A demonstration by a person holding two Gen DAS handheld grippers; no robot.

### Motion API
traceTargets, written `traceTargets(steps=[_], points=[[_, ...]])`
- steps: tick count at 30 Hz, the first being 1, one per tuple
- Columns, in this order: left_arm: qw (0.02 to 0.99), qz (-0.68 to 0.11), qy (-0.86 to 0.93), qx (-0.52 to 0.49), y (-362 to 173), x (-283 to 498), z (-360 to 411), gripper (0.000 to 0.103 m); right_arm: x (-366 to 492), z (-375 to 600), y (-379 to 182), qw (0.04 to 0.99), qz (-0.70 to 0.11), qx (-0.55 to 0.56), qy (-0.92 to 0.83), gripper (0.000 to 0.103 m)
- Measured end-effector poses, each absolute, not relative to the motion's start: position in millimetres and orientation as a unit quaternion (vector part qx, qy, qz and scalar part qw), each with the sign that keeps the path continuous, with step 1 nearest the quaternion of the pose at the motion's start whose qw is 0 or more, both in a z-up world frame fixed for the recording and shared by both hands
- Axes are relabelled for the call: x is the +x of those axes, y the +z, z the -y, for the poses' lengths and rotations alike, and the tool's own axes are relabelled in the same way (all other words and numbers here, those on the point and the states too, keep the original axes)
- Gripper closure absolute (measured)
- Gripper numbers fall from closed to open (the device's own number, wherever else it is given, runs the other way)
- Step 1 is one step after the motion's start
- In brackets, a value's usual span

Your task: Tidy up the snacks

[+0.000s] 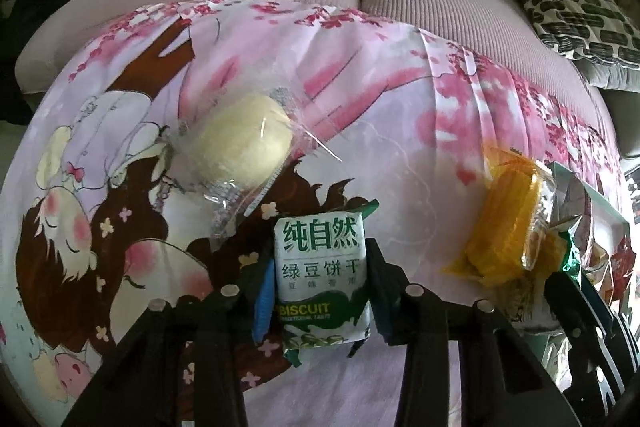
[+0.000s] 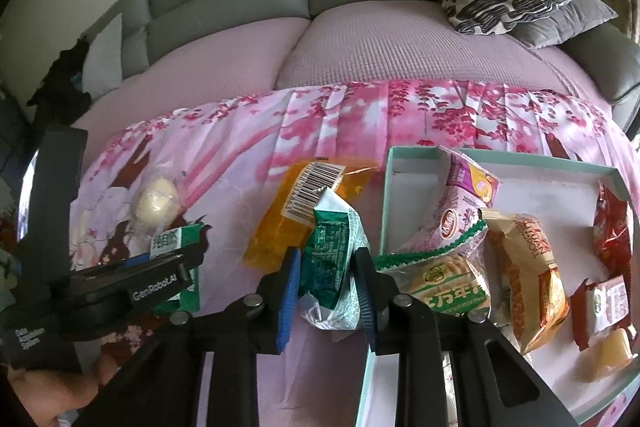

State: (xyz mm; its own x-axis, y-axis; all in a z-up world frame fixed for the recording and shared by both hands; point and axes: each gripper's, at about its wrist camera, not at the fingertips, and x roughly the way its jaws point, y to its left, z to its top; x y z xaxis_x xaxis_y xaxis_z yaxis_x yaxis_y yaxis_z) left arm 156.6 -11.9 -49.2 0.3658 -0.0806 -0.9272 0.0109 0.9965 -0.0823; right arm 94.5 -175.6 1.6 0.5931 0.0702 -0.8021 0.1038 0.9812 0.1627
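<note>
Both claws are pinching packets on the pink cloth [image 1: 400, 155]. The left gripper [image 1: 320, 287] clamps the green-and-white biscuit pack [image 1: 322, 267] near the cloth's front edge; the right gripper [image 2: 326, 287] squeezes a crumpled green wrapper [image 2: 330, 259] just beside the open box's [image 2: 386, 203] left wall, touching the orange packet [image 2: 280, 223].
</note>
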Motion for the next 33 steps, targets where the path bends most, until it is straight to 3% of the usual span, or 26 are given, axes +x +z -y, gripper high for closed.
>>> traceTargets(steps=[8,33], points=[[0.832,-0.554,-0.025,-0.034,-36,144,8,0.061,83,183,10,0.882,-0.448,0.144,0.026,0.074],[0.822,-0.568,-0.025,-0.031,-43,125,10,0.061,83,166,-9,0.871,-0.482,0.097,0.022,0.075]])
